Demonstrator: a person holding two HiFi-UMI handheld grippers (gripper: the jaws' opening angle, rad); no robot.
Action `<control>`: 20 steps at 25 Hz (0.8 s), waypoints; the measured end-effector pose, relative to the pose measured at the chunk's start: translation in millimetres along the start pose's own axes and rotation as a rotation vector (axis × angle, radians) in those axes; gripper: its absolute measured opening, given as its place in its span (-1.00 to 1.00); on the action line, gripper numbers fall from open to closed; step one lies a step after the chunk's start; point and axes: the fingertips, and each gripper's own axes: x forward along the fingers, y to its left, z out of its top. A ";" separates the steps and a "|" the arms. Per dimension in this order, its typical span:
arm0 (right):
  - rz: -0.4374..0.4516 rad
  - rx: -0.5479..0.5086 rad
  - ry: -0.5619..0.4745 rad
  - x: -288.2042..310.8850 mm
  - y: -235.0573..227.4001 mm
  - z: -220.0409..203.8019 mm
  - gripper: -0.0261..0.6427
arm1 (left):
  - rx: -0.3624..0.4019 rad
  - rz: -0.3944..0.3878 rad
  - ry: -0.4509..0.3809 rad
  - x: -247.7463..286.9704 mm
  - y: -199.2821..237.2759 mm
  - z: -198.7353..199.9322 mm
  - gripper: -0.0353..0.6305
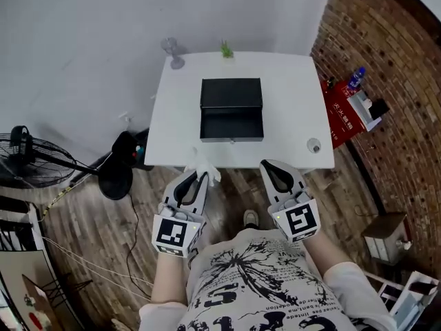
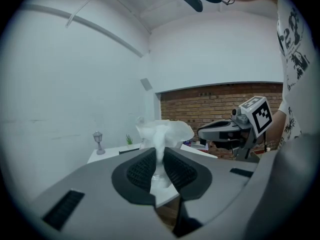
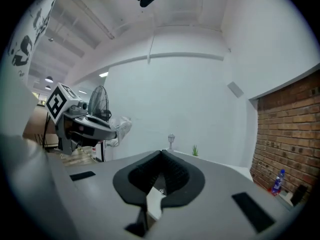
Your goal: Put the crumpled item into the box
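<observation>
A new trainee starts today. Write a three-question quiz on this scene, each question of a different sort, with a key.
1. True or false: the right gripper is shut with nothing between its jaws.
2. Where is the crumpled tissue?
A. inside the black box
B. clamped in the left gripper
C. lying loose on the white table
3. Fill the gap: the black box stands on the white table with its lid ____.

Key: 1 true; 2 B; 3 open.
</observation>
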 end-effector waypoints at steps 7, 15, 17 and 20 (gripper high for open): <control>0.028 0.023 0.030 47.4 -67.3 -11.8 -0.88 | 0.033 -0.002 0.051 85.1 18.0 9.8 -0.71; -0.009 0.062 0.152 106.7 -106.4 -38.6 -0.88 | 0.089 -0.095 0.245 178.3 58.6 -22.9 -0.71; -0.042 0.077 0.165 121.2 -120.1 -43.8 -0.88 | 0.119 -0.148 0.287 202.4 66.3 -31.6 -0.71; -0.092 0.105 0.189 142.8 -138.0 -52.0 -0.88 | 0.148 -0.231 0.349 235.7 80.2 -49.6 -0.71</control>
